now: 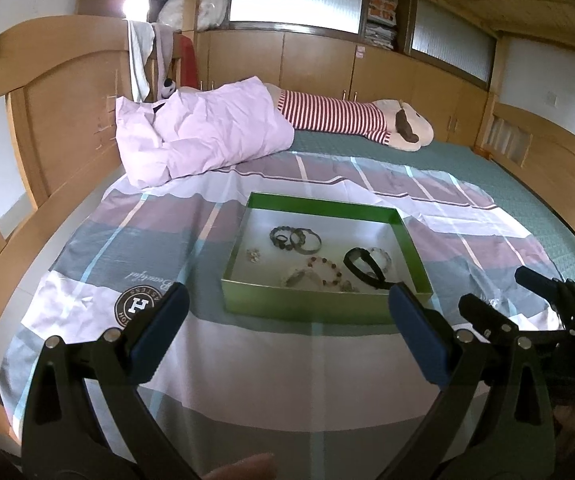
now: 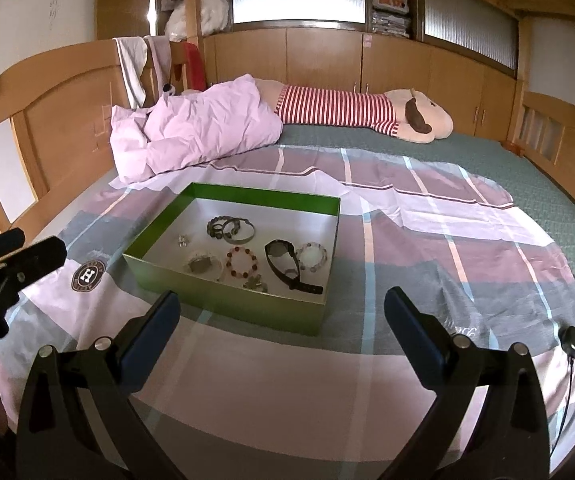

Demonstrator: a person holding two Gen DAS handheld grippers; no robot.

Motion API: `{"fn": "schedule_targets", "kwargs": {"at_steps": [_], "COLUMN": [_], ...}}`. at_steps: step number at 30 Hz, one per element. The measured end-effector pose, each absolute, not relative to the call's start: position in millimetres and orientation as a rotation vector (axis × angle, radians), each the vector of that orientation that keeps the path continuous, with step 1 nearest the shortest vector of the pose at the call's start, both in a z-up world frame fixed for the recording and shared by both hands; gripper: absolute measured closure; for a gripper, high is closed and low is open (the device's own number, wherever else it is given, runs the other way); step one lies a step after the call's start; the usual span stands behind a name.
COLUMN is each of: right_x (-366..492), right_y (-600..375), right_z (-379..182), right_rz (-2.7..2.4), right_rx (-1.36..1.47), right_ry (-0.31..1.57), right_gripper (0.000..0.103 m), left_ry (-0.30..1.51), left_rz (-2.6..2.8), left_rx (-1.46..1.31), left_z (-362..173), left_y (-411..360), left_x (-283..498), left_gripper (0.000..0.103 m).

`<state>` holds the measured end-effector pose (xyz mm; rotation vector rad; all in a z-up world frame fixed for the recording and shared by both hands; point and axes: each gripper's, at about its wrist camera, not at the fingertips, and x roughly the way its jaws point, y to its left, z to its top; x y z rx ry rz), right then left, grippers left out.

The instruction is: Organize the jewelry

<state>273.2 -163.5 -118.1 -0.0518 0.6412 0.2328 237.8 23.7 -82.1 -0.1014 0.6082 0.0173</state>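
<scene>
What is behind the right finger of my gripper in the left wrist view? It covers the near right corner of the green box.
Observer: The strap end of the black watch lies there, inside the green box, close to its near wall.
Operator: Does the right gripper hold something? I see it only from the side.
Observer: No. The right gripper is open and empty, and has not reached the box.
Operator: Is anything on the sheet to its right?
Observer: Yes, a small round black object with a thin cord lies on the sheet.
</scene>
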Motion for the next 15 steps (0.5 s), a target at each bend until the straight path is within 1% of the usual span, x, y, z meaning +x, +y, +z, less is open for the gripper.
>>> {"fn": "schedule_targets", "kwargs": {"at_steps": [15], "right_x": [272.4], "right_y": [-167.4], "right_z": [-113.6], "right_rz": [0.23], "right_rx": [-0.021], "right_ry": [0.622], "right_gripper": [0.003], "left_ry": [0.63], "left_rz": [0.014], "left_rx": [-0.076], "left_z": [-87.6], "left_y": [18.6], "left_x": [239.3], "left_gripper": [0.004]}}
